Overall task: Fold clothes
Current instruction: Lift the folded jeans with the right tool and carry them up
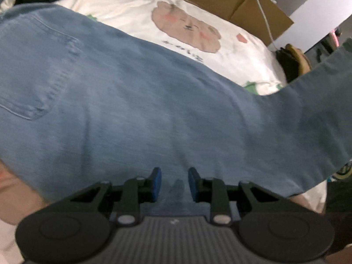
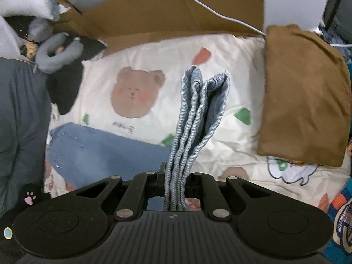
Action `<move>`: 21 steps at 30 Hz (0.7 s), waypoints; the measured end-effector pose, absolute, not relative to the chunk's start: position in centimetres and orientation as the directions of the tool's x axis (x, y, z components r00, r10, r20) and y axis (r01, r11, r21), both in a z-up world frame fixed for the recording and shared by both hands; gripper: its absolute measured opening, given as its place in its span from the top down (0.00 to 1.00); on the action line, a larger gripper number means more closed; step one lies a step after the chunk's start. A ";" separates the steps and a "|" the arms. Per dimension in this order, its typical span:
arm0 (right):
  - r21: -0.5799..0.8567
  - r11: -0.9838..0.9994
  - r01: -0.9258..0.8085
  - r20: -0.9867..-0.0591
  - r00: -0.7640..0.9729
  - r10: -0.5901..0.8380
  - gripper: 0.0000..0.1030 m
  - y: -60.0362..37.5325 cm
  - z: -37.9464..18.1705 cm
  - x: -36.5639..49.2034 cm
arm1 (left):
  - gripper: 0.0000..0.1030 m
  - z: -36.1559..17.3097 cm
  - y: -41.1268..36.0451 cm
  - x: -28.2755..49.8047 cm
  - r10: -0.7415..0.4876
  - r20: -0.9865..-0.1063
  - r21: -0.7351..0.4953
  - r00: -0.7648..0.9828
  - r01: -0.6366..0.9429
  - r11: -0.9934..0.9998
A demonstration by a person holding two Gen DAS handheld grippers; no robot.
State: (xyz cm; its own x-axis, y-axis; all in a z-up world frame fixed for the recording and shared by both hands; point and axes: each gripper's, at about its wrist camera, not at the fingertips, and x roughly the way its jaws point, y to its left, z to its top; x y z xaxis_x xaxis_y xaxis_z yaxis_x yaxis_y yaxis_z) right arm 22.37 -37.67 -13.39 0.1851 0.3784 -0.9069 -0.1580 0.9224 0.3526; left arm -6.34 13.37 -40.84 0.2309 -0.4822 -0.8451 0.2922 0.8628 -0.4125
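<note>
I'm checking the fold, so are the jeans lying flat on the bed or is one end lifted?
One end is lifted. The right gripper is shut on bunched leg ends of the jeans, held above the bedsheet; the pocket end lies flat.

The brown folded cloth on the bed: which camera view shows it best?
The right wrist view shows it best: the brown folded cloth lies whole and fairly sharp on the bear-print bedsheet, beside the cardboard box. The left wrist view shows only a small part beyond the jeans.
</note>
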 end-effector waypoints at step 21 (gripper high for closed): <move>0.382 0.895 -0.230 -0.870 0.237 0.432 0.91 -32.4 -5.8 19.5 | 0.93 -44.5 5.1 1.5 -0.590 -0.766 -0.504 0.257 0.331 0.798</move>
State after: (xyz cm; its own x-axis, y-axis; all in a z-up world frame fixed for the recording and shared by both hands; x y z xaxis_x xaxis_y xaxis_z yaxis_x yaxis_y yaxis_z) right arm 19.51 -32.41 -5.80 0.2375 0.4323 -0.8699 -0.2300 0.8951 0.3820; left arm 1.48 5.09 -44.55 0.2568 -0.5899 -0.7656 0.3307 0.7980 -0.5039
